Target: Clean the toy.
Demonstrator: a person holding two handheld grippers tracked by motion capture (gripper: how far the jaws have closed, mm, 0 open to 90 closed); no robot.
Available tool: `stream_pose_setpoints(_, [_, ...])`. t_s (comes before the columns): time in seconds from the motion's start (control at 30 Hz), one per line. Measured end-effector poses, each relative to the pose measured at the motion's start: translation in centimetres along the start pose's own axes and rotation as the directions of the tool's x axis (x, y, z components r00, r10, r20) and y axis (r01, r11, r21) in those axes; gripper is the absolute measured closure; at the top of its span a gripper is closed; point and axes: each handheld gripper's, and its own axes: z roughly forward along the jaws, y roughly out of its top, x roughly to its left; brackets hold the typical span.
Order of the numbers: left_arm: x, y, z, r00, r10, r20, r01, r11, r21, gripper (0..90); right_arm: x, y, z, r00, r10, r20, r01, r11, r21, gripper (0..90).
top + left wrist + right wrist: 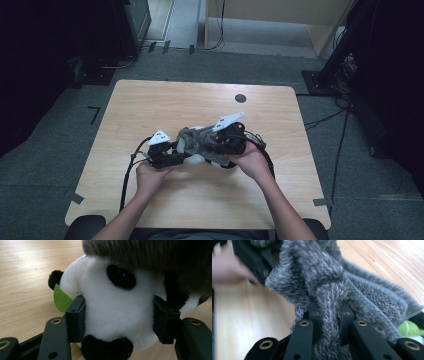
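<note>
A black-and-white panda plush (115, 302) with a green felt leaf (61, 298) lies on the wooden table (150, 100), and my left gripper (121, 317) is shut on its body, one pad pressing each side. A fuzzy grey cloth (329, 277) drapes over the panda's top (150, 257). My right gripper (331, 312) is shut on a bunched fold of that cloth. In the high view the left gripper (186, 158) and the right gripper (220, 145) face each other at the table's middle, with the cloth (199, 140) and the panda (196, 159) between them.
A dark round hole (240, 98) sits in the table near its far edge. Cables trail from both grippers toward the person. Dark equipment and cables stand on the floor around the table. A hand (227, 267) shows blurred at the left of the right gripper view.
</note>
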Motion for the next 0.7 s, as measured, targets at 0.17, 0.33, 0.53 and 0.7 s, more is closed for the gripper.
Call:
stream_pose_setpoints(0.17, [0.0, 0.0, 0.0, 1.0, 0.0, 0.002, 0.0, 1.0, 0.001, 39.0, -0.7, -1.2, -0.6, 0.9986, 0.029, -0.044, -0.029, 1.0, 0.005, 80.5])
stream_pose_setpoints(0.33, [-0.2, -0.1, 0.0, 0.9999, 0.013, -0.001, -0.013, 0.9999, 0.001, 39.6, -1.7, -2.9, -1.5, 0.9939, 0.083, -0.072, -0.084, 0.996, -0.009, 80.9])
stream_pose_setpoints(0.53, [-0.3, -0.2, 0.0, 0.9998, 0.02, 0.002, -0.02, 0.9998, 0.001, 39.9, -2.4, -4.4, -2.7, 0.9887, 0.141, -0.05, -0.143, 0.989, -0.032, 80.7])
stream_pose_setpoints(0.7, [-0.2, -0.3, 0.0, 0.9993, 0.036, 0.007, -0.036, 0.9993, 0.0, 39.6, -2.9, -5.3, -3.4, 0.979, 0.201, -0.036, -0.202, 0.978, -0.055, 80.5])
